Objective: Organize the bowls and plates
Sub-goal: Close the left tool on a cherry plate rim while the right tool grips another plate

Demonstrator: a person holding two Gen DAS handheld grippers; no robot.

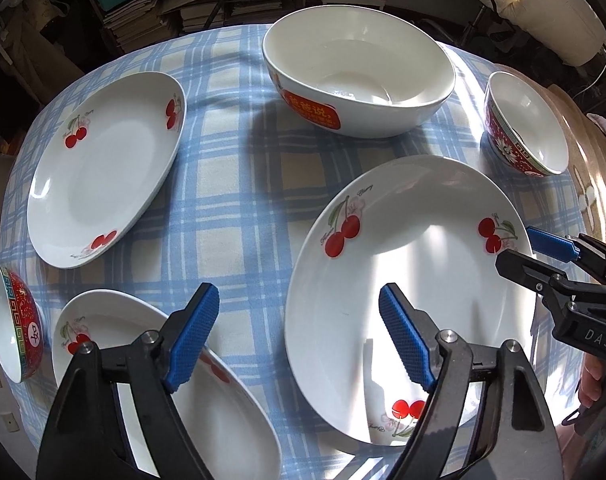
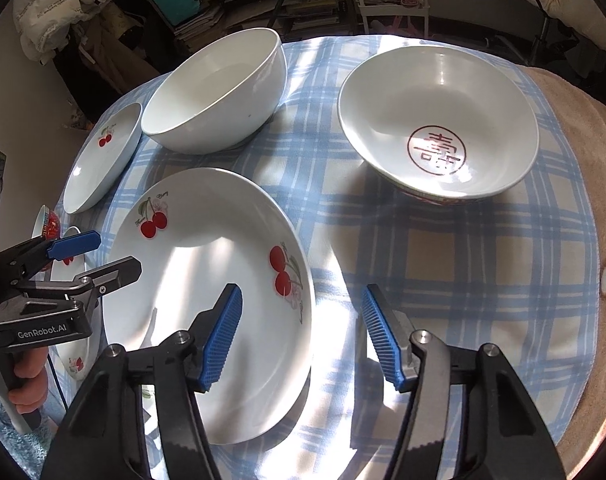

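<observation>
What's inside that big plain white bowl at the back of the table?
Nothing that I can see: the big white bowl shows a bare, shiny white inside in both views. Its near wall hides a strip of the inside just behind it.

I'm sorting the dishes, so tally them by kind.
Cherry plates: 3
Big white bowl: 1
Red patterned bowls: 2
Total: 6

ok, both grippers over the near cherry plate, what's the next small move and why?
Probably lower both a little further, then close. The left gripper straddles the cherry plate's left rim and the right gripper its right rim; both are open, with no pads pressing on the rim yet.
</observation>
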